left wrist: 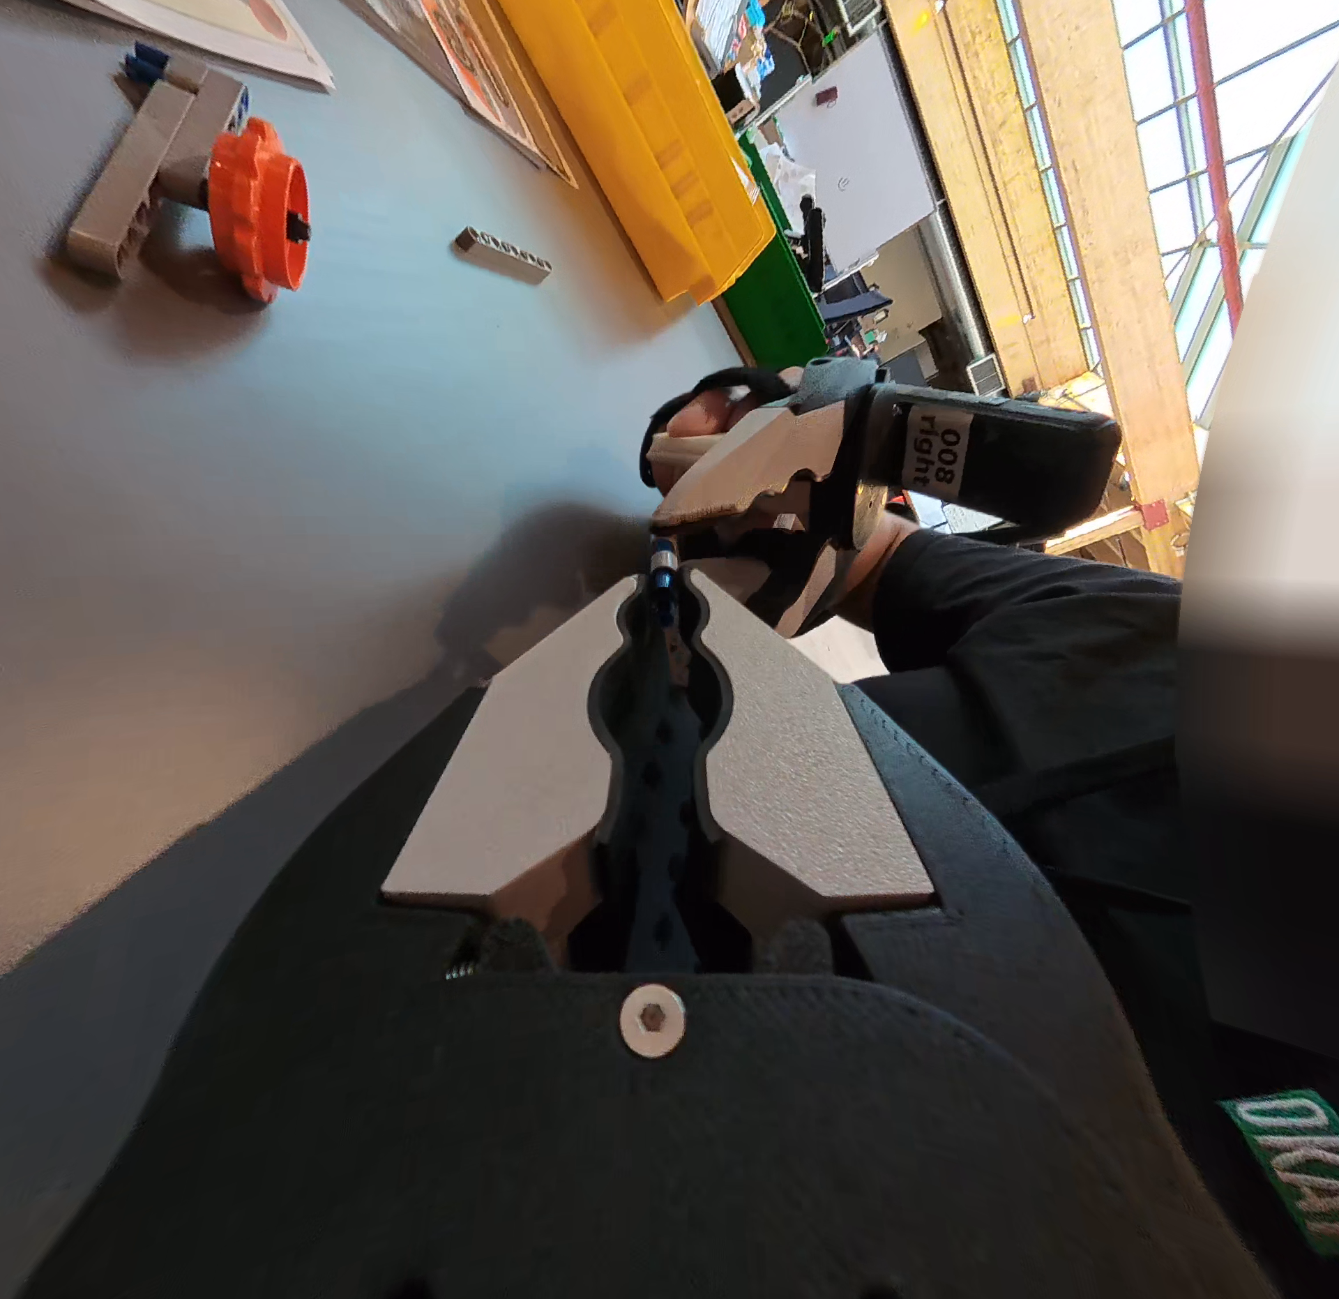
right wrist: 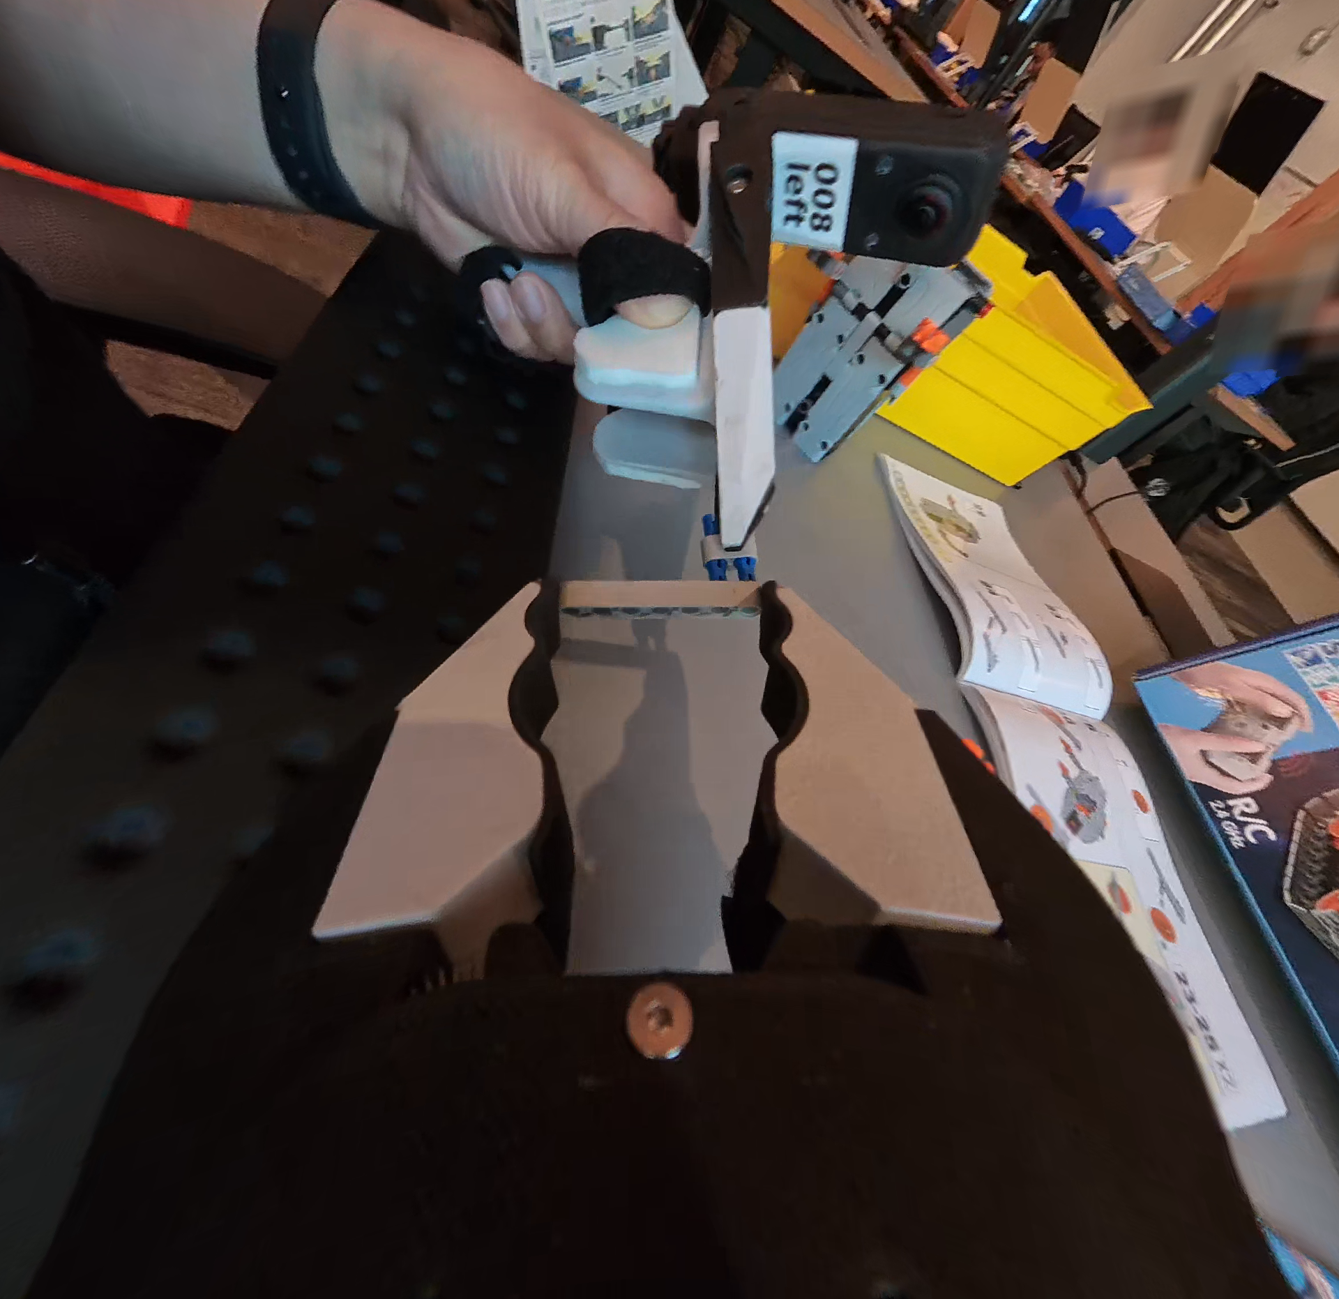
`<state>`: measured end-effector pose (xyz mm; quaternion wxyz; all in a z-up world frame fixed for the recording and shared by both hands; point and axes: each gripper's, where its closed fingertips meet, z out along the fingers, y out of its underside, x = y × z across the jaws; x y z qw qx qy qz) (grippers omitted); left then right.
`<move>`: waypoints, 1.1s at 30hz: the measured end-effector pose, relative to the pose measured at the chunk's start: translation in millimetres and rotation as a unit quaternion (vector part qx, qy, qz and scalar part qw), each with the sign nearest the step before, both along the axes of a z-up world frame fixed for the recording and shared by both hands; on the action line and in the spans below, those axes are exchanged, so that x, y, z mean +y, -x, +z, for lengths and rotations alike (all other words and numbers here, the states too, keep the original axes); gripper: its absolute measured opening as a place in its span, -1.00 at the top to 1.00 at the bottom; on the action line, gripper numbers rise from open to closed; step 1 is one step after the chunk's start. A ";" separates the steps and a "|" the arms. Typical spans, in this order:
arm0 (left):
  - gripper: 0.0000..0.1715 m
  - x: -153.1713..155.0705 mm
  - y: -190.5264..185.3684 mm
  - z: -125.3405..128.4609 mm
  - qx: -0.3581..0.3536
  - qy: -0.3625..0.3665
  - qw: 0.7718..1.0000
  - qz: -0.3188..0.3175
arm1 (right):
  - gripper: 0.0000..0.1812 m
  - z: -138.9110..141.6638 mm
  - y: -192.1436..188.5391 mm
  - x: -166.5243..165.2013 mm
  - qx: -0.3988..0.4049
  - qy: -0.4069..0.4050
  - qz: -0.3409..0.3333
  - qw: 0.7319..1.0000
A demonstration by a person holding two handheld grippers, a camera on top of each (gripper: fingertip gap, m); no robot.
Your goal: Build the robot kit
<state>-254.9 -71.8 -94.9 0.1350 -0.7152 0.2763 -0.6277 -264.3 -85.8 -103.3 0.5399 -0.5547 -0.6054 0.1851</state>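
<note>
Grey tongs meet nose to nose above the table [left wrist: 304,481], each with a small brick part.

Left gripper [left wrist: 661,589] is nearly closed, pinching a little grey piece with blue pins [left wrist: 662,575] at its tips; in the right wrist view the pins [right wrist: 730,562] hang under its tips. Right gripper [right wrist: 658,597] stands about half open, clamping a thin grey beam [right wrist: 658,610] end to end between its tips, just below those pins. On the table, from left in the left wrist view: an orange wheel [left wrist: 261,209] on a grey frame, a loose grey beam [left wrist: 503,254], yellow bins [left wrist: 652,126]. Right of the right gripper lie an open booklet [right wrist: 1014,612] and a blue box [right wrist: 1253,793].
</note>
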 end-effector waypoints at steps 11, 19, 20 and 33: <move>0.93 -7.8 5.1 -1.0 -0.014 0.035 0.999 -0.039 | 0.40 0.9 4.1 -8.2 0.026 0.028 0.049 0.998; 0.93 -4.7 -3.4 -6.2 0.015 0.044 0.999 -0.023 | 0.41 -2.0 -6.3 -6.1 0.043 0.073 0.097 0.992; 0.94 -4.5 -5.0 -5.8 0.016 0.050 0.998 -0.024 | 0.41 -1.8 -8.2 -6.3 0.045 0.073 0.104 0.991; 0.94 1.3 -29.9 -6.8 0.024 0.047 0.998 0.018 | 0.41 -6.3 -34.0 0.3 0.019 -0.001 0.119 0.993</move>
